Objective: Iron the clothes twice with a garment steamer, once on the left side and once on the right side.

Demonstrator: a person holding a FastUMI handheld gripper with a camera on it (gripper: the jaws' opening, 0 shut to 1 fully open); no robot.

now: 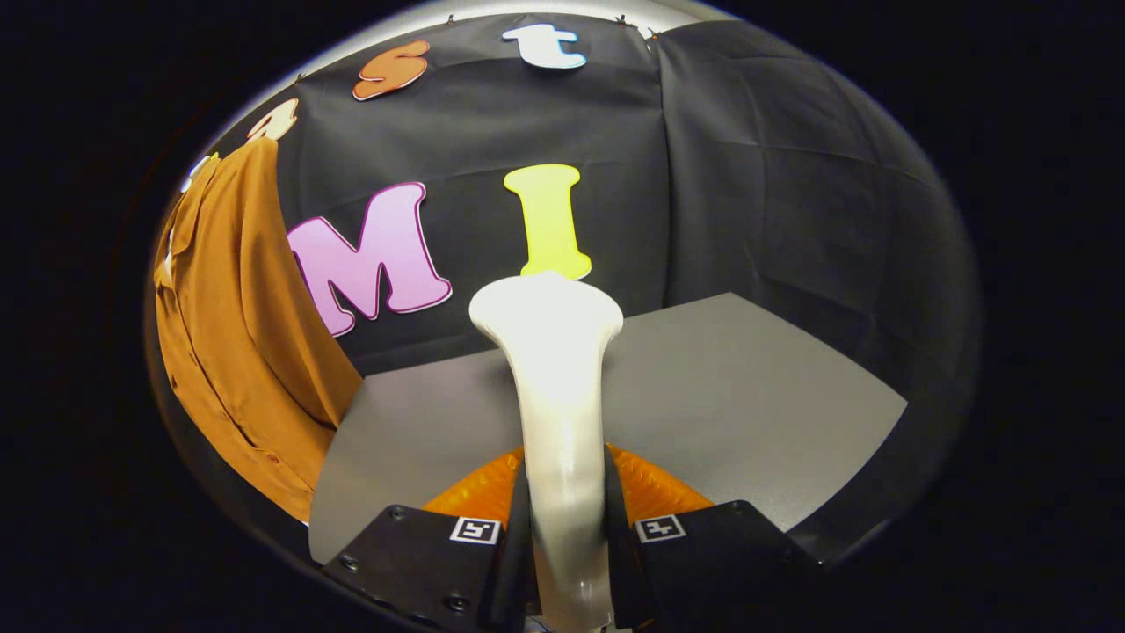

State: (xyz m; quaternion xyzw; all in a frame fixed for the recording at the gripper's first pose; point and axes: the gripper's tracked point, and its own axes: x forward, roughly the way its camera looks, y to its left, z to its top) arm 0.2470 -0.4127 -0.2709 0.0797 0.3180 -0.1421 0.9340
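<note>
The garment steamer (554, 387) is white and smooth. It has a thin neck that gets wide at the top, like a trumpet. It stands up between the gripper's fingers, over the grey table. The brown-orange shirt (237, 334) hangs off to the left, apart from the steamer.

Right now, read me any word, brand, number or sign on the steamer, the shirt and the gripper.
Garment steamer, clamped between the fingers of the gripper: no text visible.
Brown shirt, hanging beyond the fingers to their left: no label or print visible.
Gripper: two square code markers, one on each finger; these are patterns, not readable words.
</note>
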